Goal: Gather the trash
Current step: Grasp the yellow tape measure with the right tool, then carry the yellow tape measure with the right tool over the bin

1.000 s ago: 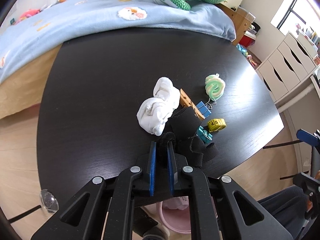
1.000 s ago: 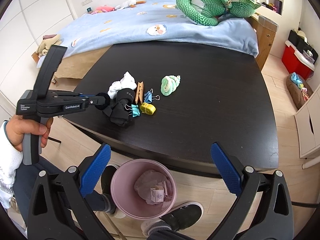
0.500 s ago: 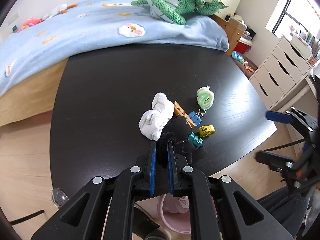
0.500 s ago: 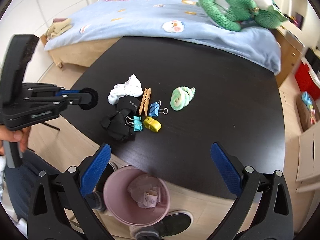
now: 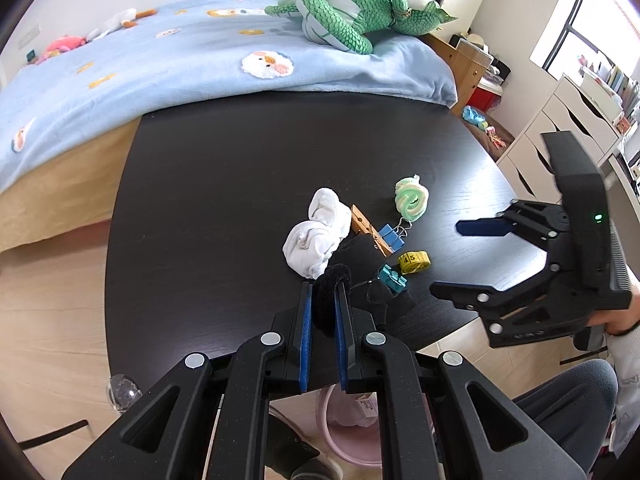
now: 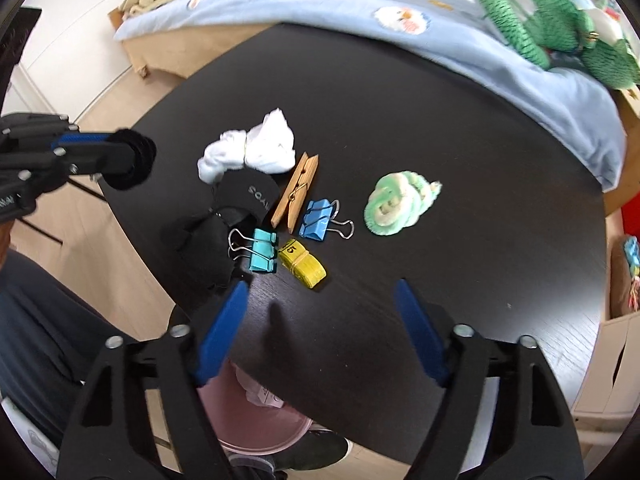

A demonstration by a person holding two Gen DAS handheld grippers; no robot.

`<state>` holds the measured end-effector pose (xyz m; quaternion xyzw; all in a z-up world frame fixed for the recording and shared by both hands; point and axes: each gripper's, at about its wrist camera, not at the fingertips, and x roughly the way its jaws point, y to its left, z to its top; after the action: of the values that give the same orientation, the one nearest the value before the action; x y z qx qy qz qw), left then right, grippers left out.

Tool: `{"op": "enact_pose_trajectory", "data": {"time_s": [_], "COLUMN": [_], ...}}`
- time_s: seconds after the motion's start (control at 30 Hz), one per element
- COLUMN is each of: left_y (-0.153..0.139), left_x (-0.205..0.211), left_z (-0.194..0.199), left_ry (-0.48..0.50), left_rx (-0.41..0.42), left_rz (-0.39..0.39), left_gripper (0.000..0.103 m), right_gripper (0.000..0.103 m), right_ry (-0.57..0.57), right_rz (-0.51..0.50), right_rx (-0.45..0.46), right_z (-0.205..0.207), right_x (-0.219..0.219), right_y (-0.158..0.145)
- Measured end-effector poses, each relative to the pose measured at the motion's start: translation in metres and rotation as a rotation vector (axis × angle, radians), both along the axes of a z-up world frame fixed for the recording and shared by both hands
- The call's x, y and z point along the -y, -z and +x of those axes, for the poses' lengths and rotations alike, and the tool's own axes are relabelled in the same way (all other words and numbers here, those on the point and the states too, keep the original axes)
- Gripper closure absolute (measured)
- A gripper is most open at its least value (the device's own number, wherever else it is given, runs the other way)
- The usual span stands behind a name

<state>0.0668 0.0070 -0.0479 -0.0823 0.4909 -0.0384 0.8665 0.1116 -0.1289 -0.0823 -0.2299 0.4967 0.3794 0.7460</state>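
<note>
1. Two grippers are at work. The left gripper [image 5: 322, 312] is clamped on a black fuzzy piece [image 5: 331, 296], low in the middle of the left wrist view. In the right wrist view the same piece sits at the left edge, held off the near-left edge of the table, by my reading above the floor.
2. The right gripper [image 6: 320, 332] has its jaws closing with nothing between them. It hangs over bare black table [image 6: 480, 128] in the lower middle of its own view, just short of the yellow tape measure [image 6: 303, 263].
3. Done so far, as I judge it: the pink bin [image 6: 260, 420] at the bottom of the right wrist view, partly hidden under the table edge, already holds crumpled white paper with a printed tag.
4. Left to do: dropping the black piece, then sorting the cluster in the middle of the frame. There lie a white crumpled cloth or tissue [image 6: 250, 150], a black fabric item [image 6: 224, 220], a wooden clothespin [image 6: 296, 192], a blue binder clip [image 6: 318, 220], a teal binder clip [image 6: 264, 250], the tape measure and a green-and-white coiled thing [image 6: 396, 202].
5. Which of these count as trash I cannot tell for certain; the white wad looks likeliest.
6. Writing: the black fabric shows pale letters, perhaps "SOAL", not surely legible. The tape measure shows "45" in the left wrist view. The tag in the bin is too small to read.
</note>
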Motion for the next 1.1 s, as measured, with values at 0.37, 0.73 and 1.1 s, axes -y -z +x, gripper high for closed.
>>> {"op": "enact_pose_trajectory", "data": {"time_s": [0.37,0.73,1.1], "left_y": [0.005,0.004,-0.011], "left_x": [-0.003,0.003,0.022], "left_z": [0.000,-0.003,-0.019], "left_ry": [-0.002,0.020,0.071], "left_rx": [-0.009,-0.003,0.037], "left_rz": [-0.005,-0.006,0.024], "left_gripper": [0.093,0.093,0.093], "right_gripper": [0.070,0.084,0.083], "right_ry": [-0.054,-0.025,0.070], "right_rz": [-0.014,0.028,0.099], "right_rx": [-0.018,-0.001,0.033], "right_z": [0.009,0.000,-0.032], "right_x": [-0.013,-0.003,0.030], "right_y": [0.016,0.007,-0.037]}}
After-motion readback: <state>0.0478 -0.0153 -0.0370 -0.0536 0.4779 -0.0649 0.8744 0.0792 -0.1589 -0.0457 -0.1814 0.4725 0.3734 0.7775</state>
